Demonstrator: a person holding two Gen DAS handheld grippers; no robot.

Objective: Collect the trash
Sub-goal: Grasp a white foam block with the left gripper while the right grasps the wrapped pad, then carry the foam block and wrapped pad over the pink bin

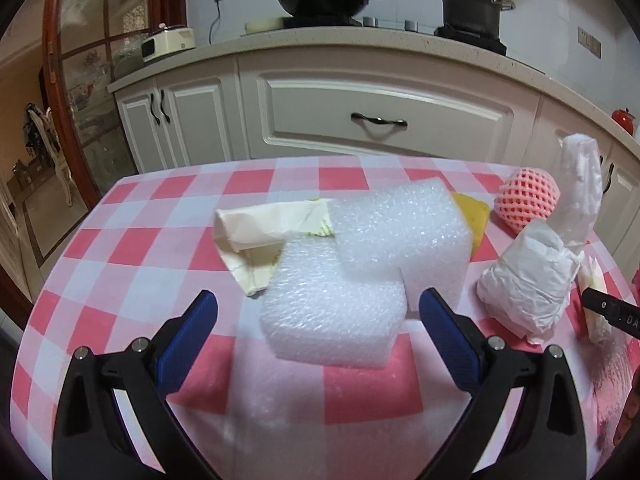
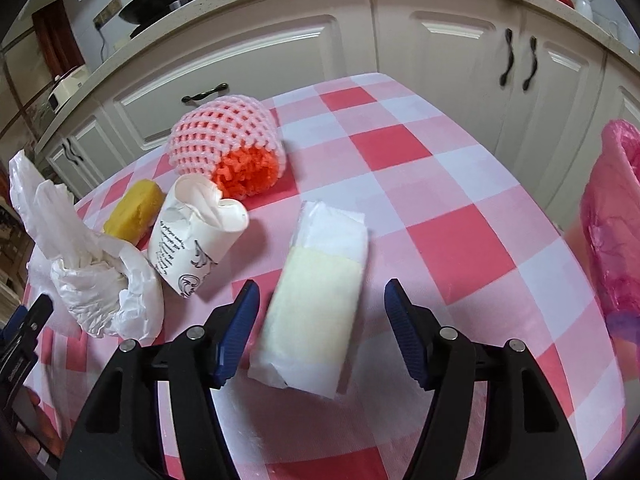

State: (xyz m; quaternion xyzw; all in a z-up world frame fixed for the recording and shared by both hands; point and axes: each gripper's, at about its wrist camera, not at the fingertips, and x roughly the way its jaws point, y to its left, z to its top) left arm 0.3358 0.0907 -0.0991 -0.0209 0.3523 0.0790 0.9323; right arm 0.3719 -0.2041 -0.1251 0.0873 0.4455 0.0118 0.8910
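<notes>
A white L-shaped foam block [image 1: 360, 264] lies on the red-and-white checked table [image 1: 120, 280]. My left gripper [image 1: 318, 300] stands open around its near end, with the blue pads apart from the foam. In the right wrist view a white packet with a pale yellow filling [image 2: 320, 280] lies lengthwise between the fingers of my right gripper [image 2: 322, 287]. That gripper is open, with a gap on each side of the packet. Other trash on the table: a pink foam fruit net [image 2: 228, 148], a yellow sponge [image 2: 134, 208], a crushed paper cup [image 2: 196, 236], a crumpled white plastic bag [image 2: 100, 284] and a cream paper wrapper [image 1: 260, 232].
A bin with a pink liner [image 2: 612, 220] stands past the table's right edge. White kitchen cabinets [image 1: 380, 120] run behind the table, with a pan and a pot on the counter above. The table drops off close behind the trash.
</notes>
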